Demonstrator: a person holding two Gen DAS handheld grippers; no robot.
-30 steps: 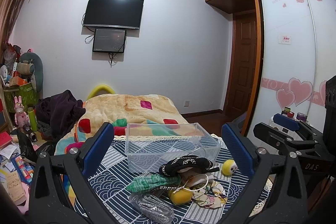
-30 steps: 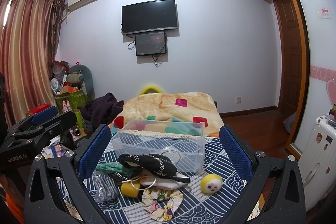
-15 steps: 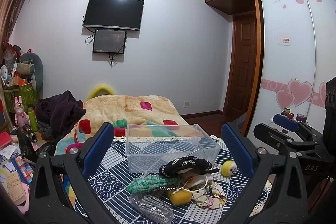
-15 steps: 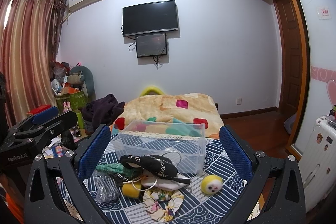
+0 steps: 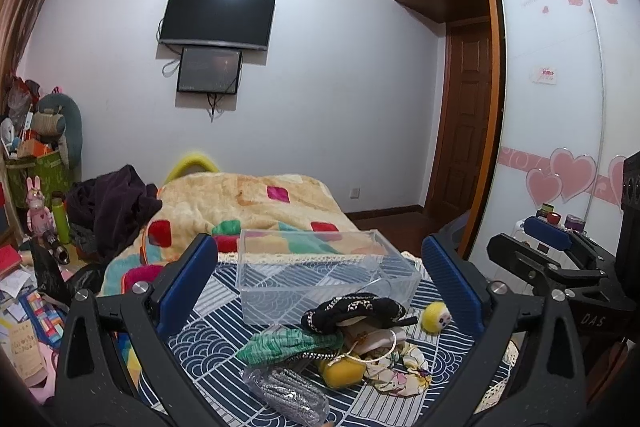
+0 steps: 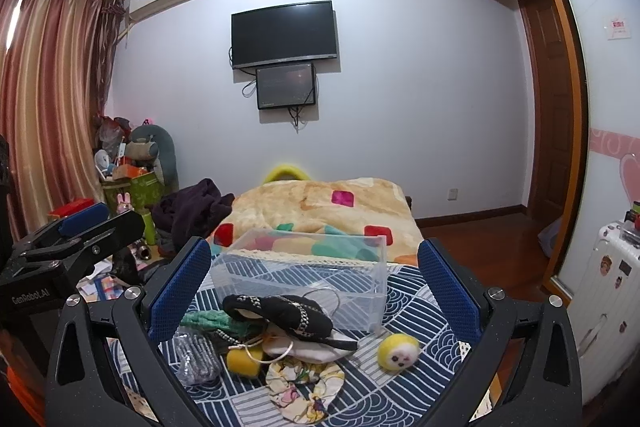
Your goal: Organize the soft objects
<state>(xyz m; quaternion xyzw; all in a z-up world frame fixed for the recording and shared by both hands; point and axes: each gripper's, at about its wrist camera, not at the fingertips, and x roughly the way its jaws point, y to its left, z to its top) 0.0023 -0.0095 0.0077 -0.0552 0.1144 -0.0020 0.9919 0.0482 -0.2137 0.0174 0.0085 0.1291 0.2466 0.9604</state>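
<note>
A clear plastic box stands empty on a blue patterned cloth. In front of it lies a pile of soft things: a black chain-trimmed headband, a green knitted piece, a floral scrunchie, a yellow sponge and a silver mesh pouch. A yellow plush ball lies apart at the right. My left gripper and right gripper are both open and empty, held above and short of the pile.
A bed with an orange patchwork blanket lies behind the box. Dark clothes and cluttered shelves are at the left. A wardrobe with heart stickers and a white suitcase are at the right.
Both views have shifted very slightly; the pile and box sit a touch higher in frame. Nothing has been picked up or moved.
</note>
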